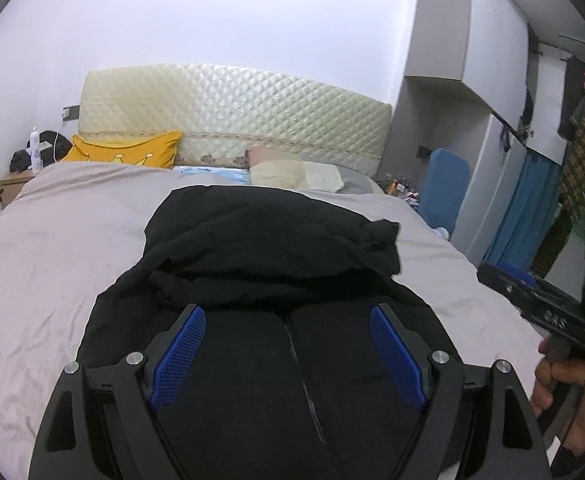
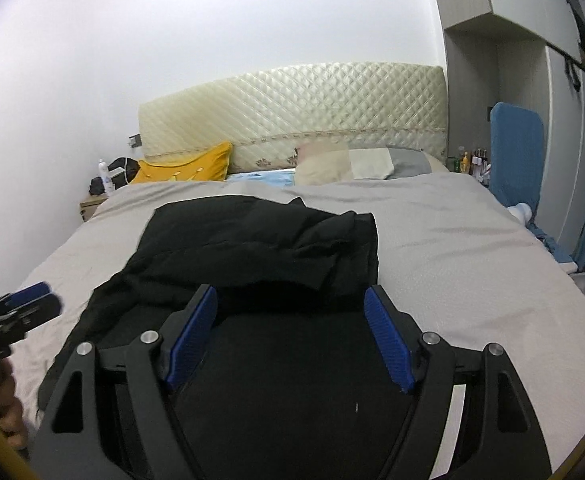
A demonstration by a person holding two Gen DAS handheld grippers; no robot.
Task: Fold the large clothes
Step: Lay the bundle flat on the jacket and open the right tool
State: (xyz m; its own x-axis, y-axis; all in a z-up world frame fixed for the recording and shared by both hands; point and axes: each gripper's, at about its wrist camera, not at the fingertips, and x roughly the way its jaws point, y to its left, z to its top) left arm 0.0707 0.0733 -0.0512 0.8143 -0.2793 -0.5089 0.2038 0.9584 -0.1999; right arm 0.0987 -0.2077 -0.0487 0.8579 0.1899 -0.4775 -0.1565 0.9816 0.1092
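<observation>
Now both tools gape — left tool (image 1: 288, 312), right tool (image 2: 291, 294) — above black garment (image 1: 272, 236).

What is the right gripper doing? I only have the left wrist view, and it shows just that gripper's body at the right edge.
Observer: The right gripper is open with nothing between its pads. The black garment lies on the bed under it.
Operator: My view looks out from the left gripper. Does any cloth hang from it, seen from outside?
Observer: No. In the right wrist view the left gripper shows at the far left with no cloth hanging from its fingertips, and grey sheet behind them.
</observation>
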